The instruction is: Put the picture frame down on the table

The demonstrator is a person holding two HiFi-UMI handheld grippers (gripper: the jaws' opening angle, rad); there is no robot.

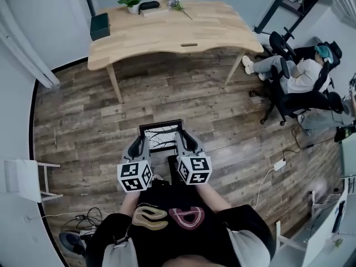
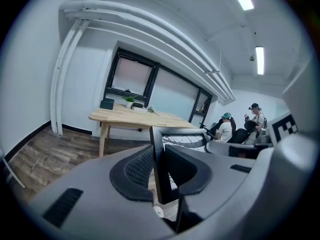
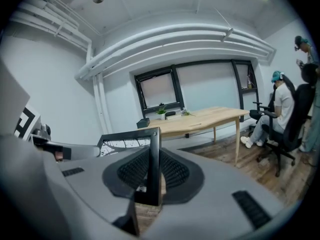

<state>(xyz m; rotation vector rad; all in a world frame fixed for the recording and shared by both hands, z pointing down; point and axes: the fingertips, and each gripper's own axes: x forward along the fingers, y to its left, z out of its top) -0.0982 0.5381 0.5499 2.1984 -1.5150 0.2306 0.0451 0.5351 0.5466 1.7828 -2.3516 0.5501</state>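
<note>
A black picture frame (image 1: 161, 136) with a white branch print hangs upright over the wooden floor in front of me. My left gripper (image 1: 137, 148) is shut on its left side and my right gripper (image 1: 186, 143) on its right side. In the left gripper view the frame's edge (image 2: 158, 176) stands pinched between the ribbed pads (image 2: 137, 168). The right gripper view shows the other edge (image 3: 154, 159) clamped the same way. The light wooden table (image 1: 167, 33) stands well ahead of me, apart from the frame, and also appears as table (image 2: 131, 118) and table (image 3: 202, 118).
On the table's far edge sit a dark box (image 1: 100, 26), a potted plant (image 1: 132, 2) and a black case (image 1: 149, 5). A person (image 1: 297, 71) sits in an office chair at the right. A white chair (image 1: 25, 179) is at my left, and cables (image 1: 83, 218) lie by my feet.
</note>
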